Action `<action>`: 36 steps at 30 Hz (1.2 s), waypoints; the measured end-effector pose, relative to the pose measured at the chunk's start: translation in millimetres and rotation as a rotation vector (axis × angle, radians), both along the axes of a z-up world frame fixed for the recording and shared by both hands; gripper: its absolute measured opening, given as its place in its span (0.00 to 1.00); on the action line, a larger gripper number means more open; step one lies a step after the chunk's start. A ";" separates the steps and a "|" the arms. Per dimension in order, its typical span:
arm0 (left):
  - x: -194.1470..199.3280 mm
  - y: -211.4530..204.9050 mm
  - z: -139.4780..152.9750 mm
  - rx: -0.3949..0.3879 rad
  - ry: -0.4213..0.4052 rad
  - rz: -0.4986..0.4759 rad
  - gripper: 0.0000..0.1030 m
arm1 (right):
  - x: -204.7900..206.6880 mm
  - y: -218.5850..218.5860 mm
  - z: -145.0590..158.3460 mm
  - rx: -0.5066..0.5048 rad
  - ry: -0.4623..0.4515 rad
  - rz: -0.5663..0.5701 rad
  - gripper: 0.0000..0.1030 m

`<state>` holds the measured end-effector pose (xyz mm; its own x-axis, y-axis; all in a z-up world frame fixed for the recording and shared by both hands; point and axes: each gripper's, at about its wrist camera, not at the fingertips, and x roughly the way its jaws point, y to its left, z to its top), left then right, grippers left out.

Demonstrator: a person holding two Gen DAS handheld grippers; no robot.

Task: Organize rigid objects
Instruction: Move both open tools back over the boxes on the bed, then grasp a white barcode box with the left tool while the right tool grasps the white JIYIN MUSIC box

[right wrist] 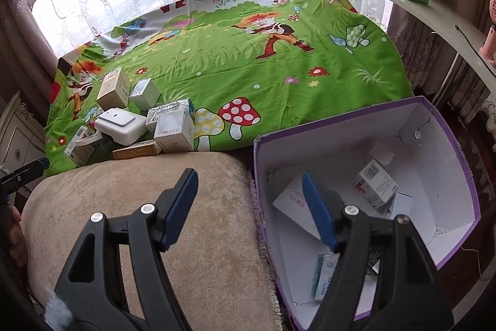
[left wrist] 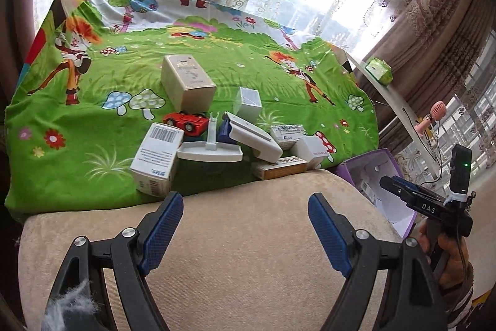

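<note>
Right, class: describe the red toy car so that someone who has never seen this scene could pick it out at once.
Start at the green cartoon sheet spread below the window, then find the cluster of small boxes near its front edge. The red toy car sits just in front of the tall beige box; it is the only red, wheeled thing among pale cartons.

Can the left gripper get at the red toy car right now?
Probably not cleanly: the left gripper is open, but the red toy car sits behind a barcode box and white tray.
</note>
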<state>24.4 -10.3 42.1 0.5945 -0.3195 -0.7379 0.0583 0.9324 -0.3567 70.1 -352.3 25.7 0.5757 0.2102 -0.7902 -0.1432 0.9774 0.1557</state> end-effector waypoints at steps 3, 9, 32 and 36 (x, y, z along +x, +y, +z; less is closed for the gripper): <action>2.6 14.3 -4.1 0.019 0.027 0.040 0.81 | 2.5 13.9 -4.3 -0.012 0.012 0.033 0.71; 15.5 27.7 -12.3 0.095 0.084 0.069 0.81 | 10.2 30.3 -7.9 -0.020 0.031 0.076 0.71; 75.5 35.6 -60.1 0.297 0.254 0.044 0.67 | 70.3 100.0 -24.2 -0.088 0.081 0.185 0.71; 78.8 34.2 -63.3 0.303 0.257 0.040 0.55 | 79.7 110.7 -30.7 -0.105 0.093 0.202 0.71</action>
<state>103.2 23.8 -21.2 0.3857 -0.0450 -0.9215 -0.0354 0.9974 -0.0635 149.8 -241.6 -5.1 0.4539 0.2278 -0.8614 -0.3272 0.9418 0.0766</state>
